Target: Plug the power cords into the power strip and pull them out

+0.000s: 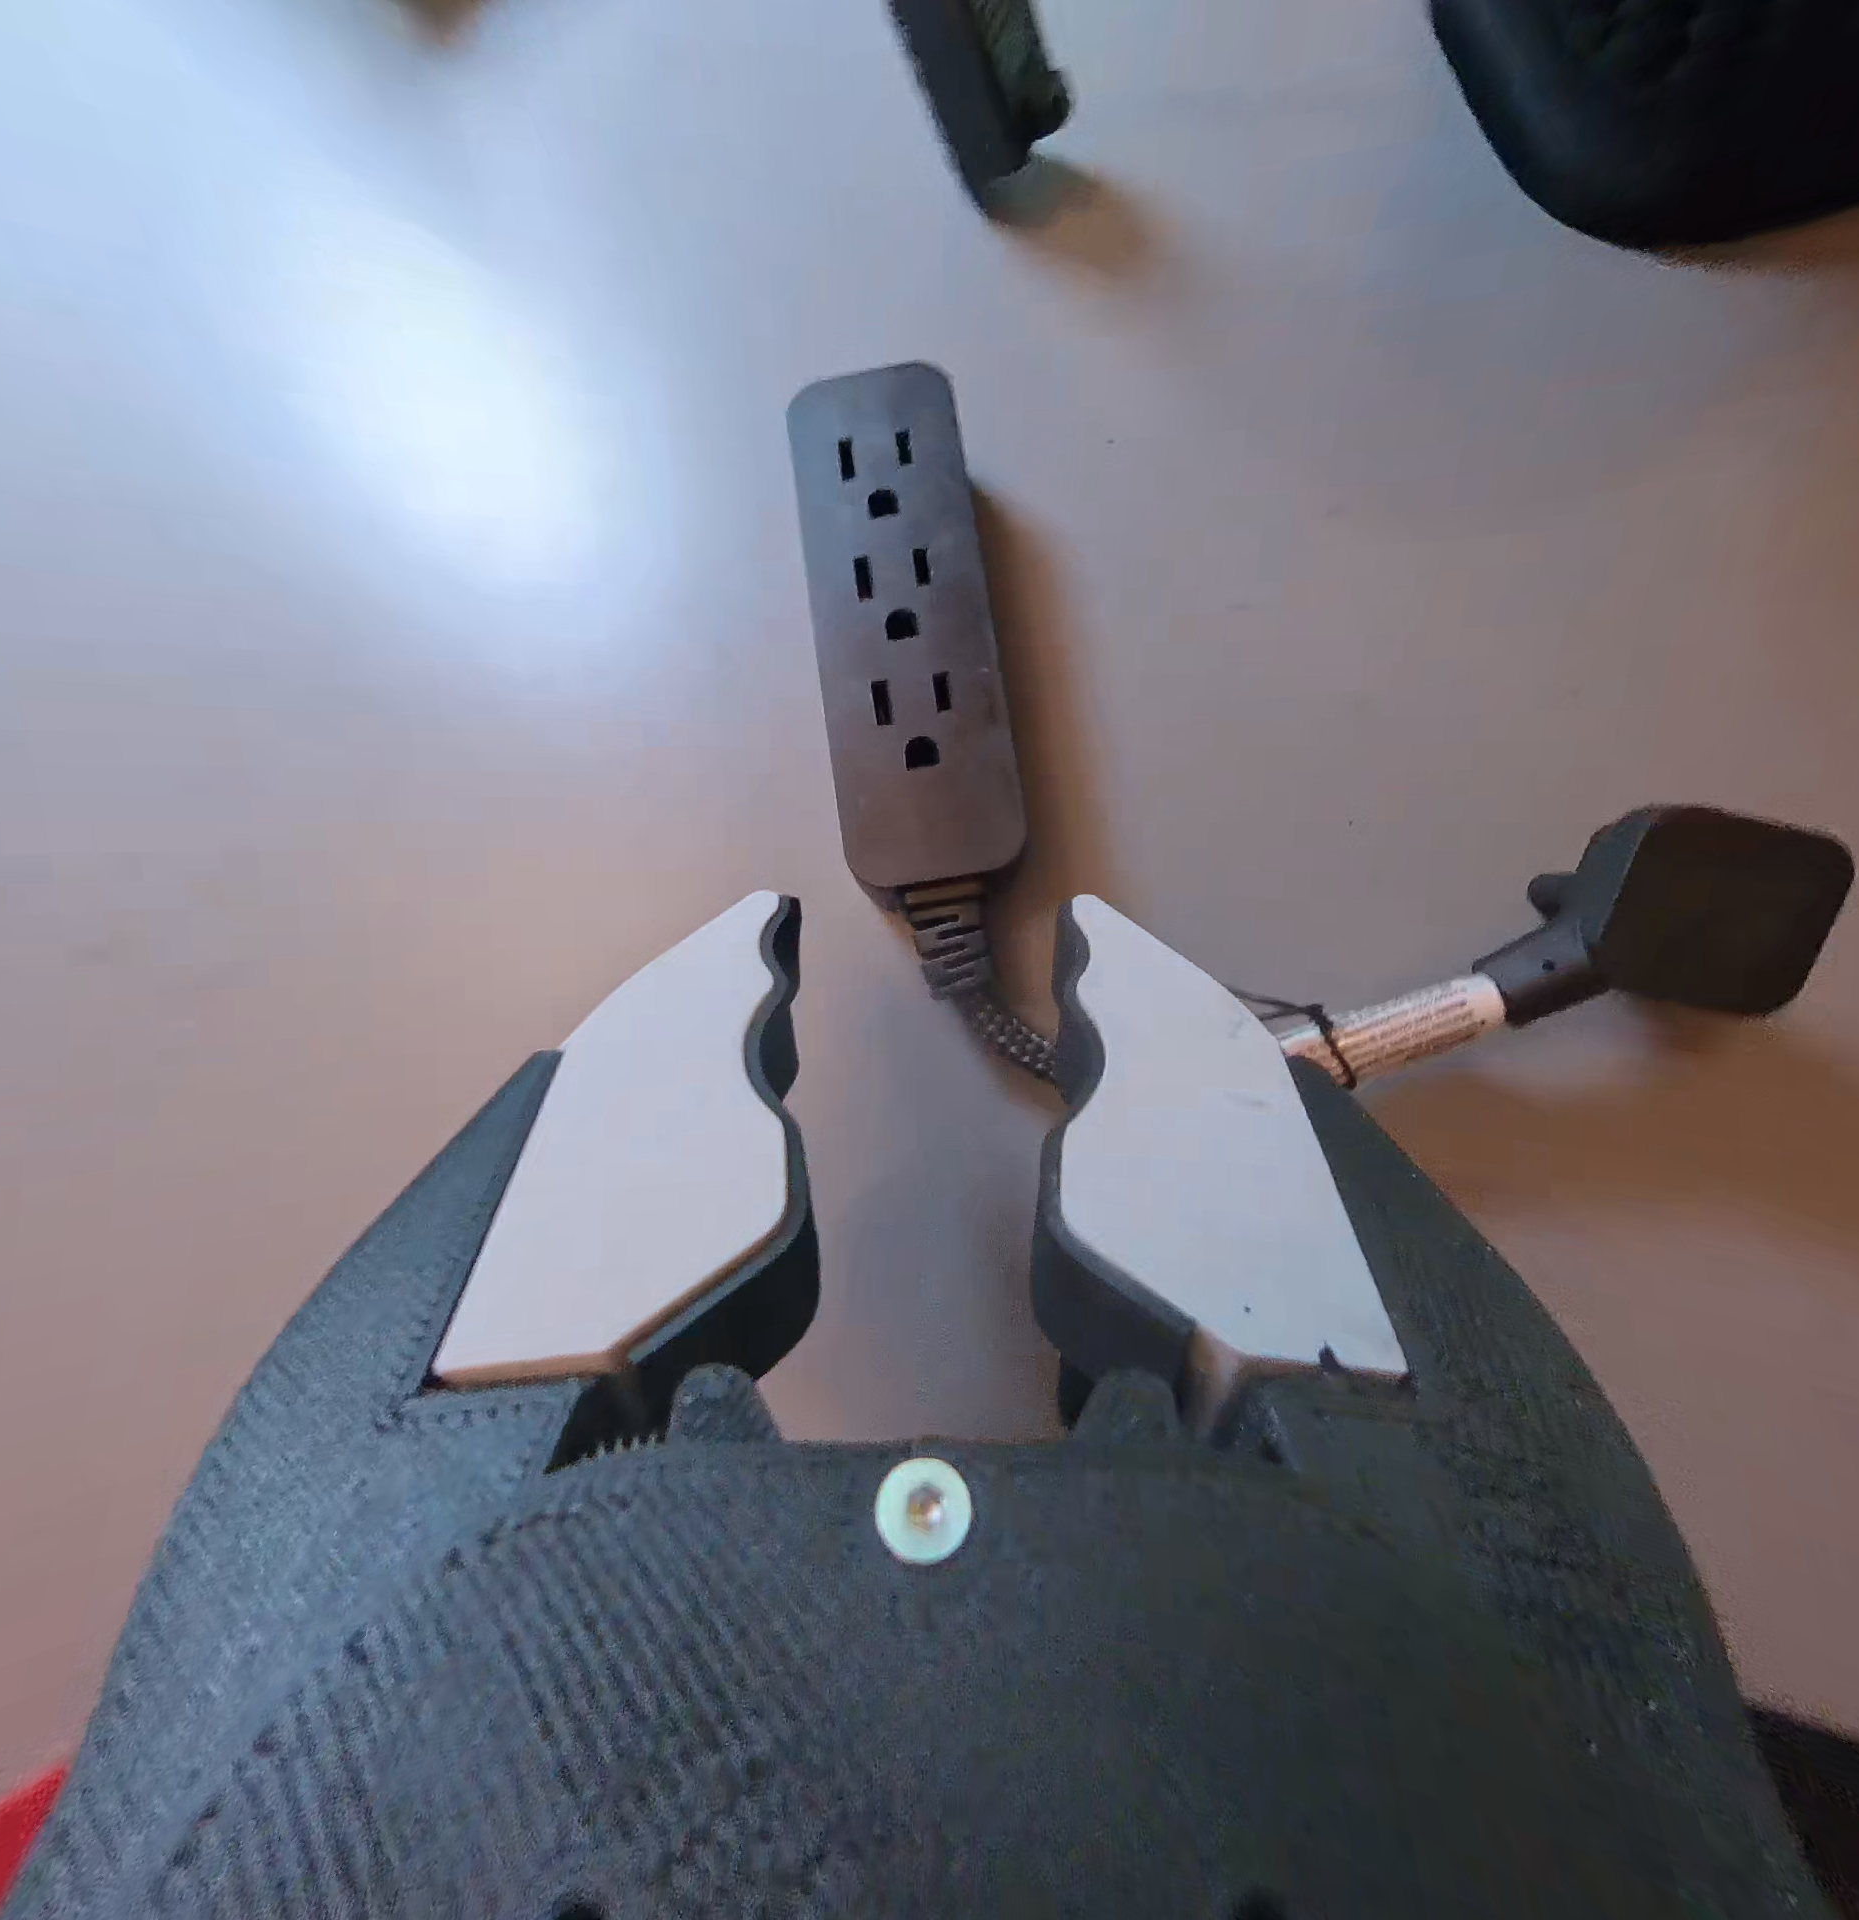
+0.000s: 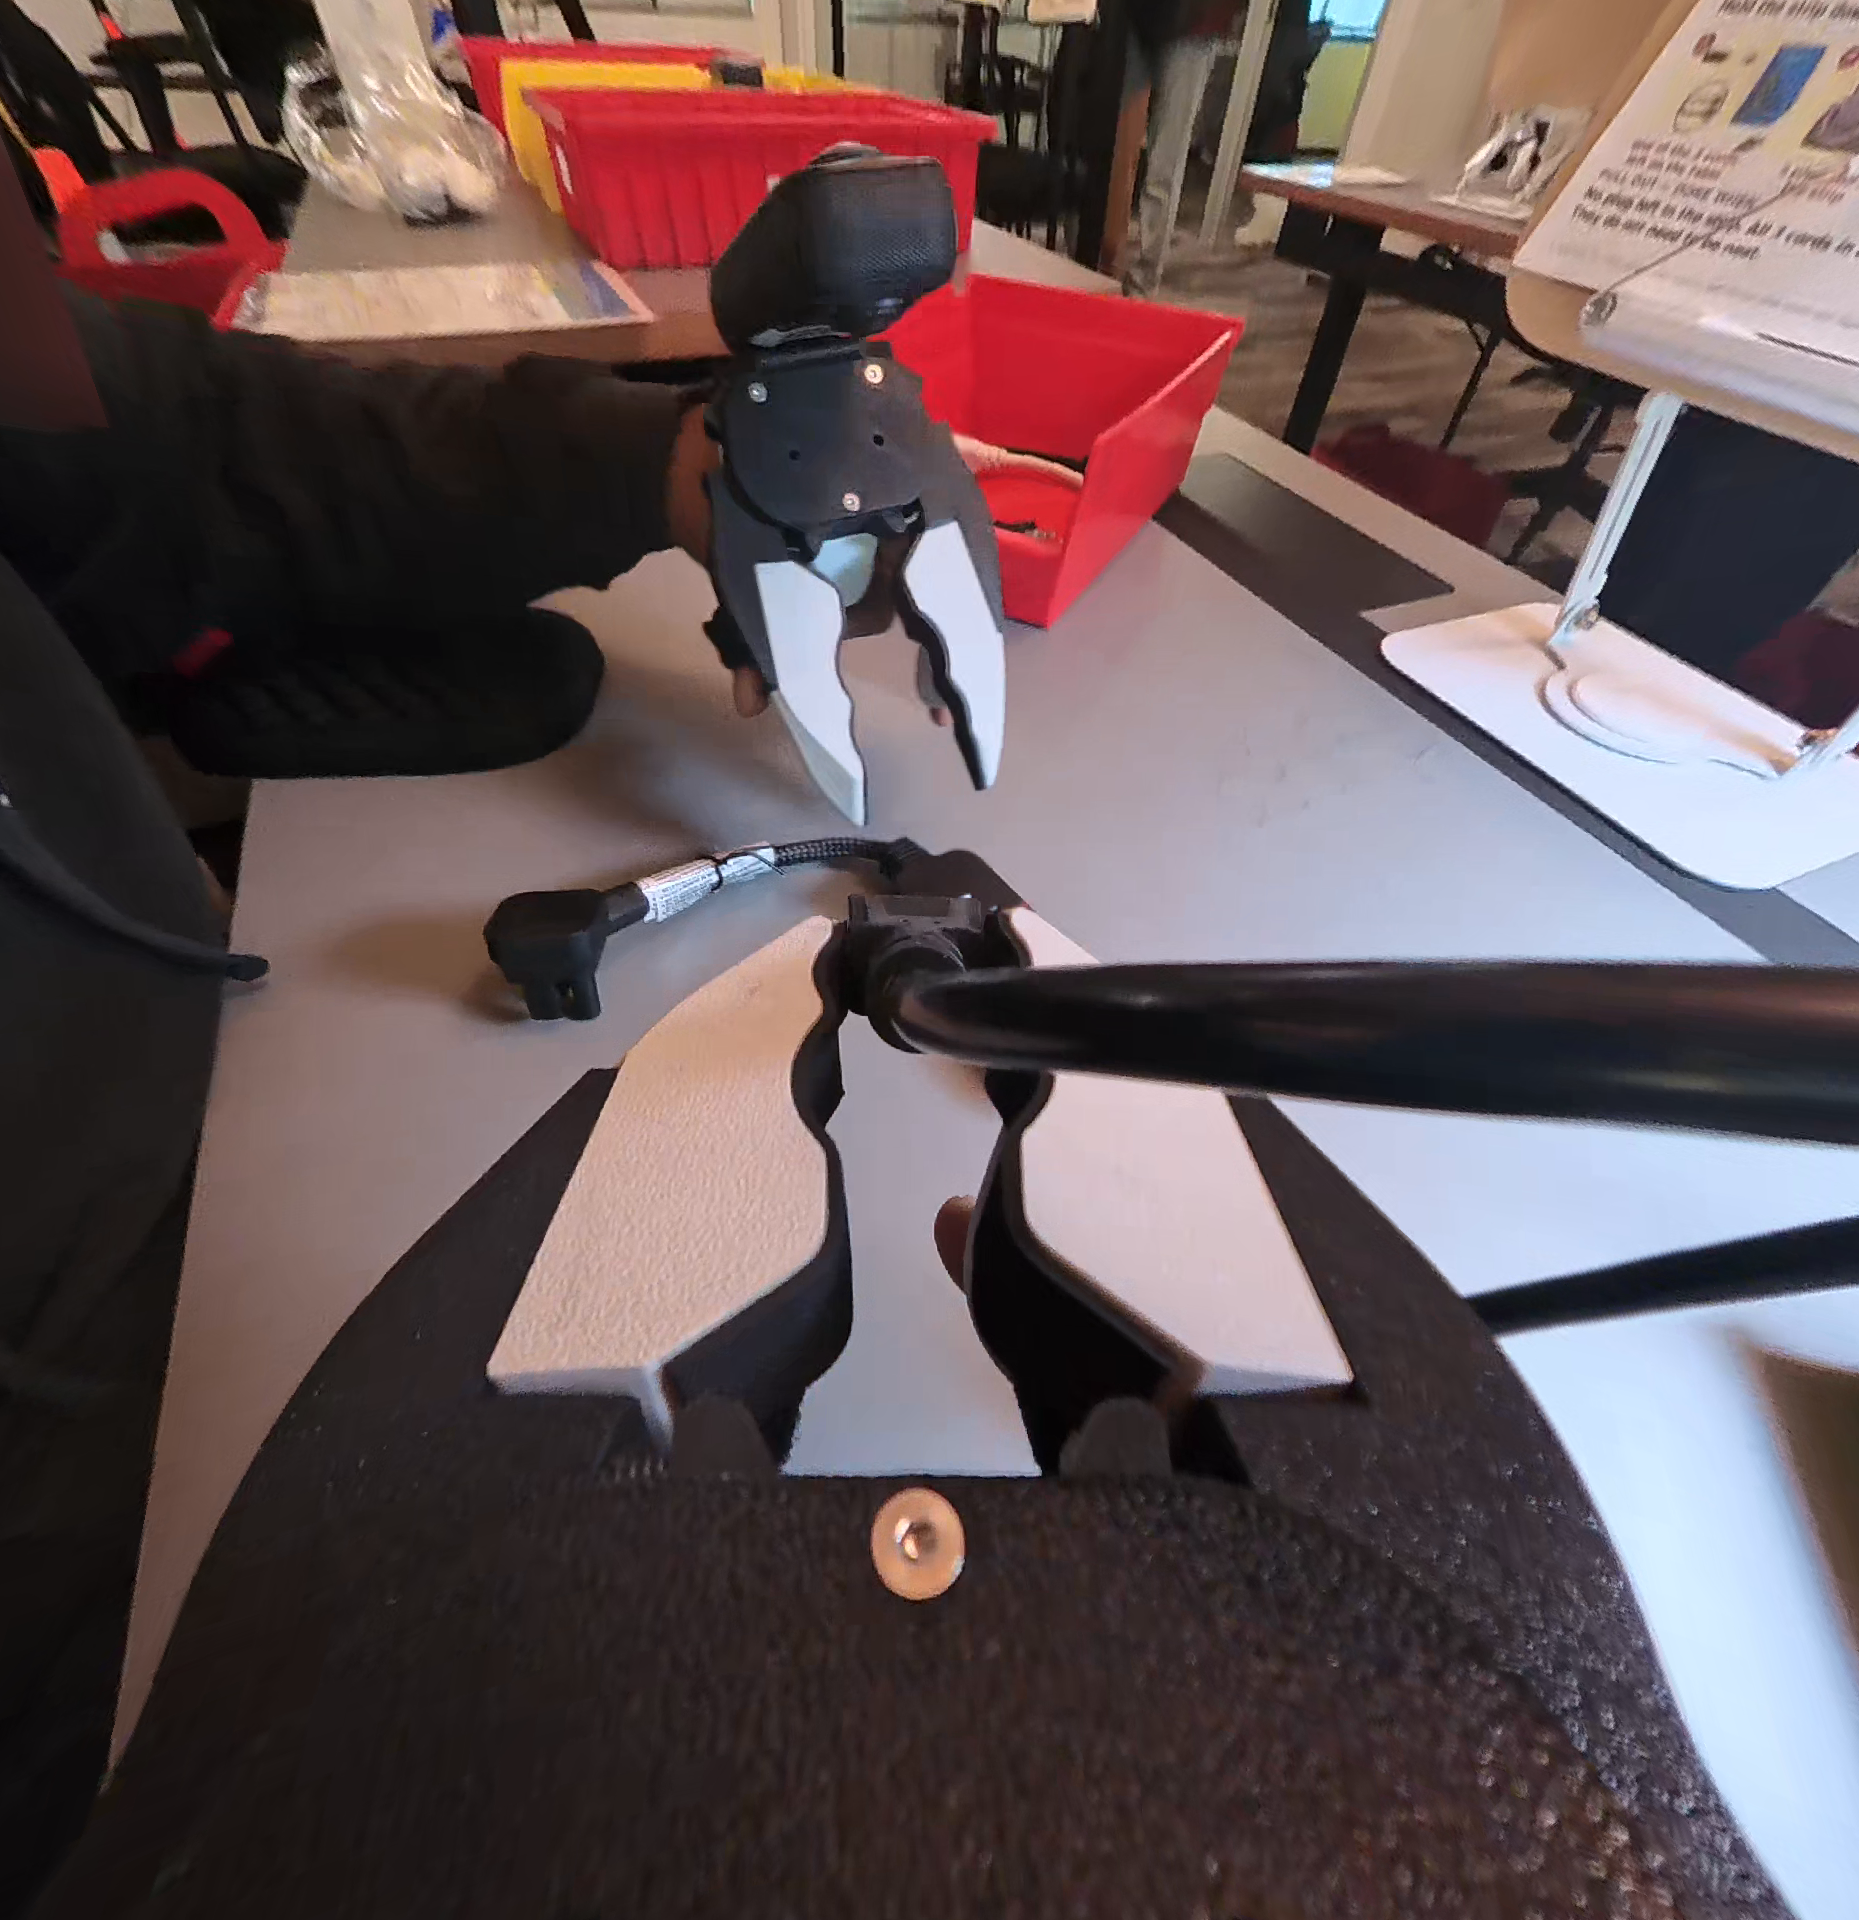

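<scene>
A black power strip [image 1: 904, 623] with three empty outlets lies flat on the grey table [image 1: 385, 831]. Its braided cord [image 1: 1008, 1029] curls right to a flat black plug [image 1: 1714, 914]. My left gripper [image 1: 930, 914] is open and empty, hovering over the strip's cord end; it also shows in the right wrist view [image 2: 917, 795], pointing down. My right gripper [image 2: 914, 930] is shut on a black plug [image 2: 909, 940] with a thick black power cord [image 2: 1372, 1039] running off to the right. The strip is mostly hidden behind that plug; its flat plug [image 2: 551, 956] lies to the left.
An open red bin [image 2: 1101, 416] stands behind the left gripper, with more red and yellow bins farther back. A white stand with a printed sheet [image 2: 1631, 748] is at the right. A dark sleeve [image 2: 333, 499] reaches in from the left. A black bulky object [image 1: 1683, 104] sits beyond the strip. From my right tips it is roughly 20 centimeters to the black bulky object [image 1: 1683, 104]; from my left, 25 centimeters.
</scene>
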`<state>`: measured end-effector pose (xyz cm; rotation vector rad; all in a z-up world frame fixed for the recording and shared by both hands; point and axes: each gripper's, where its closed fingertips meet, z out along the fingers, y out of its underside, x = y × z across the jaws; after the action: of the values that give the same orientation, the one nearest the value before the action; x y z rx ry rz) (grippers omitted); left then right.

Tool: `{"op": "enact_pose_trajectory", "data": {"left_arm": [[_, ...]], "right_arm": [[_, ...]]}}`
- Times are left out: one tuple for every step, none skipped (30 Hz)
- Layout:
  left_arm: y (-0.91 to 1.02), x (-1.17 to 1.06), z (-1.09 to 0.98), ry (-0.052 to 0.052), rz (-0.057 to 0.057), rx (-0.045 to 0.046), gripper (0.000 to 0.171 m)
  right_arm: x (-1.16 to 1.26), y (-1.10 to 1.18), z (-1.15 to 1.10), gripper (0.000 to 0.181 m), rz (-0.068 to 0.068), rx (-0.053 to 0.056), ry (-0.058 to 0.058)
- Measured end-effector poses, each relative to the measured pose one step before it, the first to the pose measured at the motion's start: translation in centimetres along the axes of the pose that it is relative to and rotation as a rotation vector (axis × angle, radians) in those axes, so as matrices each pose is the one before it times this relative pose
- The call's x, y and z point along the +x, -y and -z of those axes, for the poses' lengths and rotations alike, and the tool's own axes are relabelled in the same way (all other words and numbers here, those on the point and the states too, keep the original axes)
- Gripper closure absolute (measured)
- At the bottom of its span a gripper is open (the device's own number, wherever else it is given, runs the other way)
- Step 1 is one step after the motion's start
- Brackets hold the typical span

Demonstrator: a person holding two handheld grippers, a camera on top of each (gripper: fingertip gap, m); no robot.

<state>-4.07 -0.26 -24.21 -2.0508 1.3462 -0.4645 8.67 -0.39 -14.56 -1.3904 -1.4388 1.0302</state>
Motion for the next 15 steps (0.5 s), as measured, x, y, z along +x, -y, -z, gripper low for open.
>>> {"op": "enact_pose_trajectory", "data": {"left_arm": [[0.205, -0.389, 0.263, 0.0072, -0.0673, -0.00322, 0.127], [0.187, -0.458, 0.182, 0.0104, -0.0774, -0.01359, 0.128], [0.169, -0.297, 0.086, 0.0012, -0.099, -0.02015, 0.127], [0.025, -0.439, 0.016, 0.01, -0.1091, -0.03751, 0.129], [-0.154, -0.365, -0.094, 0.0018, -0.1159, -0.05444, 0.129], [-0.177, -0.295, -0.165, -0.0048, -0.1208, -0.05634, 0.129], [-0.233, -0.436, -0.221, 0.0034, -0.1211, -0.05804, 0.13], [-0.386, -0.437, -0.243, 0.0015, -0.1275, -0.06038, 0.13], [-0.375, -0.423, -0.255, 0.0014, -0.1264, -0.04788, 0.129], [-0.282, -0.428, -0.277, 0.0028, -0.115, -0.0285, 0.127], [-0.204, -0.367, -0.312, 0.0024, -0.1011, -0.01485, 0.125], [-0.128, -0.303, -0.335, 0.002, -0.089, -0.00852, 0.122], [-0.024, -0.255, -0.329, 0.0053, -0.0873, -0.00472, 0.117], [0.119, -0.154, -0.301, 0.0063, -0.0856, 0.00158, 0.113], [0.279, -0.108, -0.297, 0.008, -0.0723, 0.00783, 0.108]], "right_arm": [[-0.06, 0.036, 0.213, 0.154, 0.0004, 0.0091, 0.0047], [-0.003, 0.008, 0.206, 0.154, 0.0021, 0.0061, -0.0012], [-0.007, -0.055, 0.176, 0.154, -0.0004, -0.0005, 0.0009], [0.002, -0.084, 0.176, 0.154, -0.0016, -0.004, 0.0004], [0.033, -0.046, 0.187, 0.154, 0.0004, -0.0031, -0.0024], [0.014, -0.024, 0.215, 0.154, -0.0003, -0.0022, -0.002], [0.028, 0.001, 0.241, 0.154, -0.0024, -0.001, -0.0026], [0.047, 0.01, 0.26, 0.154, -0.004, 0.0003, -0.0041], [0.032, 0.022, 0.245, 0.155, -0.0059, 0.003, -0.004], [0.062, 0.026, 0.218, 0.155, -0.0094, 0.0045, -0.0058], [0.086, 0.017, 0.167, 0.155, -0.0099, 0.0051, -0.0072], [0.071, 0.033, 0.127, 0.155, -0.0101, 0.0073, -0.0068], [0.015, 0.038, 0.086, 0.155, -0.009, 0.0083, -0.0025], [-0.01, 0.046, 0.068, 0.155, -0.0051, 0.0085, -0.0016], [0.0, 0.002, 0.061, 0.154, -0.0017, 0.0062, -0.002]]}}
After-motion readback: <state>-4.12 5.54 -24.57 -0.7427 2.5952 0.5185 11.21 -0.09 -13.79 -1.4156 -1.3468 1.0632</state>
